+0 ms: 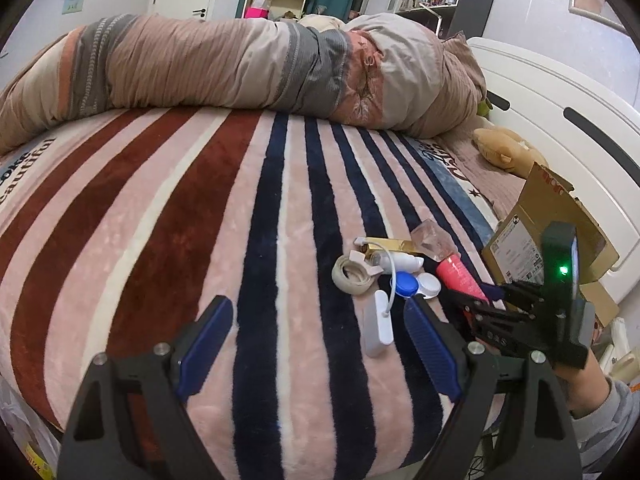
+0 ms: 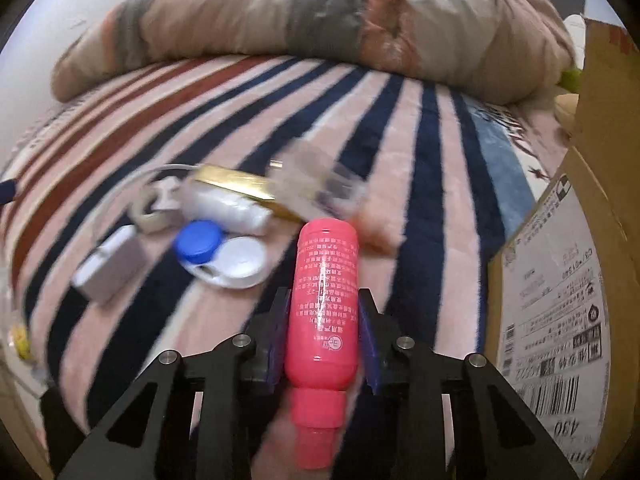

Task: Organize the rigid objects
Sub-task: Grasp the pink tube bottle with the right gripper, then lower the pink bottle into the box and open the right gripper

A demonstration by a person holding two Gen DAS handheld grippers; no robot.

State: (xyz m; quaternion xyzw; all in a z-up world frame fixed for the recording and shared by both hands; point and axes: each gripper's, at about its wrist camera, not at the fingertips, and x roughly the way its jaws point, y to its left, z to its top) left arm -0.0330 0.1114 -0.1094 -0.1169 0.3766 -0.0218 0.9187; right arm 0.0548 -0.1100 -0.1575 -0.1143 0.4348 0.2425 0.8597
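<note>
Right gripper (image 2: 324, 344) pinches the pink bottle (image 2: 324, 300) just above the striped bed (image 1: 160, 220), beside the cardboard box (image 2: 560, 280); left gripper (image 1: 316, 344) hangs spread wide near the white charger (image 1: 376, 328).

Beyond the jaws, the clear crystal (image 2: 316, 184) and the gold box (image 2: 240, 188) are blurred; the cardboard box (image 2: 560, 300), right of them, is cut by the edge.

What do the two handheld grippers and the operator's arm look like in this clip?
Both the left gripper and the right gripper have black angular linkage frames with silver pivot bolts and ribbed blue finger pads. The right unit carries a black housing with a lit green LED. The operator's sleeve is grey. No cables show.
</note>
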